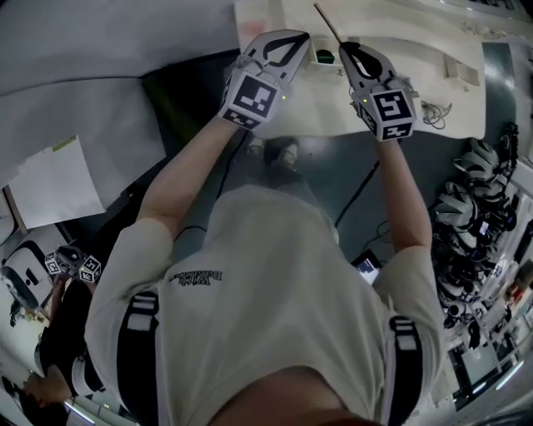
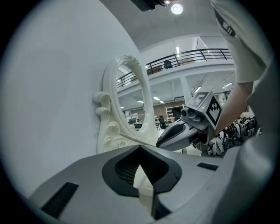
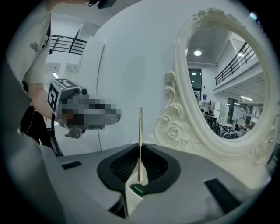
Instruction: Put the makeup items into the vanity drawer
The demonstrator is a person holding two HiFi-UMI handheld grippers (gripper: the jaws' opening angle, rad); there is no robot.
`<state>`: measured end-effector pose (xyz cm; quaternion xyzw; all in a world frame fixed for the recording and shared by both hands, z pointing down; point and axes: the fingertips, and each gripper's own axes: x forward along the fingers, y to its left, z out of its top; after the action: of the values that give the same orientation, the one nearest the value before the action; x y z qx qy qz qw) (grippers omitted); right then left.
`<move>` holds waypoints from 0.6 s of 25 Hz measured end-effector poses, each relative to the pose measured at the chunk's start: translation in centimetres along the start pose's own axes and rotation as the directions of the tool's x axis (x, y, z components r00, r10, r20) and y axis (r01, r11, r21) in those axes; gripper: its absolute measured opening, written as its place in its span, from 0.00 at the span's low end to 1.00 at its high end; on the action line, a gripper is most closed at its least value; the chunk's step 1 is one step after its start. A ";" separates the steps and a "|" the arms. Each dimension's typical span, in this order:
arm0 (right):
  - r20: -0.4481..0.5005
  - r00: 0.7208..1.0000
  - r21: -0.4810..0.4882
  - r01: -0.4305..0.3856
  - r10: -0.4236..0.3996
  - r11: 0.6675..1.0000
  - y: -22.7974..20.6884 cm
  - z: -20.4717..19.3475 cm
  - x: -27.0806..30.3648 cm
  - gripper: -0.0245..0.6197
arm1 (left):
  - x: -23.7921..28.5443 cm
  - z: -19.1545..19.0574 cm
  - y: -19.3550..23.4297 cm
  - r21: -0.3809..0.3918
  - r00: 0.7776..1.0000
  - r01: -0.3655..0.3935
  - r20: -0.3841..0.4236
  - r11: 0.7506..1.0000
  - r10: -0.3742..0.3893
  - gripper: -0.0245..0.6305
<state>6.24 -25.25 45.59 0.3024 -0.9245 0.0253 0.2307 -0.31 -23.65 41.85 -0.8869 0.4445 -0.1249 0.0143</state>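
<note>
My right gripper (image 1: 344,47) is shut on a thin tan makeup stick (image 1: 327,22) that juts past its tips over the white vanity top (image 1: 433,83). The right gripper view has the stick (image 3: 140,131) upright between the closed jaws of that gripper (image 3: 140,146), with a small green item (image 3: 138,189) showing below them. That green item (image 1: 325,56) lies on the vanity between both grippers. My left gripper (image 1: 301,36) hangs beside it, shut and holding nothing (image 2: 140,147). The ornate oval mirror (image 3: 183,87) stands just ahead, its frame (image 2: 109,100) close to the left jaws. No drawer is visible.
A pale wall panel (image 1: 100,66) runs left of the vanity. A coiled cable (image 1: 433,112) lies on its right end. Papers (image 1: 50,179) sit at the left. Helmets and gear (image 1: 475,200) crowd the right side. Another person with marker cubes (image 1: 75,266) is at lower left.
</note>
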 end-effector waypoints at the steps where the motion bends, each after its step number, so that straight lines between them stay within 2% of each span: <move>1: -0.016 1.000 -0.002 -0.009 0.009 1.000 -0.2 -1.0 0.6 0.09 | 0.7 -1.2 -0.2 -0.009 1.000 0.009 -0.020 1.000 -0.010 0.06; 7: -0.040 0.997 -0.032 -0.060 0.059 0.998 -0.6 -5.1 3.8 0.09 | 3.6 -7.1 -1.3 -0.055 0.992 0.048 -0.116 0.997 -0.054 0.06; 11: -0.053 0.994 -0.064 -0.097 0.094 0.993 -0.6 -7.0 5.3 0.09 | 4.8 -9.4 -1.8 -0.060 0.986 0.063 -0.149 0.996 -0.071 0.06; 15: -0.103 0.990 -0.072 -0.099 0.092 0.992 -1.3 -9.0 6.1 0.09 | 5.5 -11.4 -2.2 -0.076 0.981 0.062 -0.180 0.995 -0.075 0.06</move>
<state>6.36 -27.95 56.20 0.2470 -0.9256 0.0159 0.2863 1.88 -25.66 54.35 -0.8866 0.4170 -0.1904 -0.0618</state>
